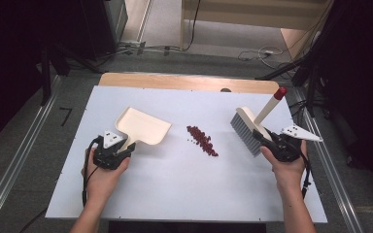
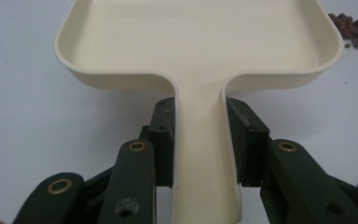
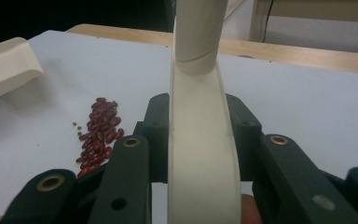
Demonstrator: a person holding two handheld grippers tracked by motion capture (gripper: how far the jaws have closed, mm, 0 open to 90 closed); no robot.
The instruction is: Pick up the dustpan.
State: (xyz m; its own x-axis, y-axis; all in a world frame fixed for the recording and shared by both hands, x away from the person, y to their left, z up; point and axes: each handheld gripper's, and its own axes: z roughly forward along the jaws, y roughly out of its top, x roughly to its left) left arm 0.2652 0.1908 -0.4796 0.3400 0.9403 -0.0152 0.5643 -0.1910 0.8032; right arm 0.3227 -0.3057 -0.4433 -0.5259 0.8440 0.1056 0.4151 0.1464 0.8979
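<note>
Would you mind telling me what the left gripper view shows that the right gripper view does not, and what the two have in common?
The left gripper view alone shows the left gripper clamped on the dustpan's handle, looking into the cream dustpan and its empty tray. The right gripper view alone shows the right gripper closed on the brush, with the table's wooden edge beyond. Both share the pile of red beans on the white table surface, and part of the dustpan.

Black left claw [image 1: 126, 148], brass rivets, grey plate, trailing cable
</note>
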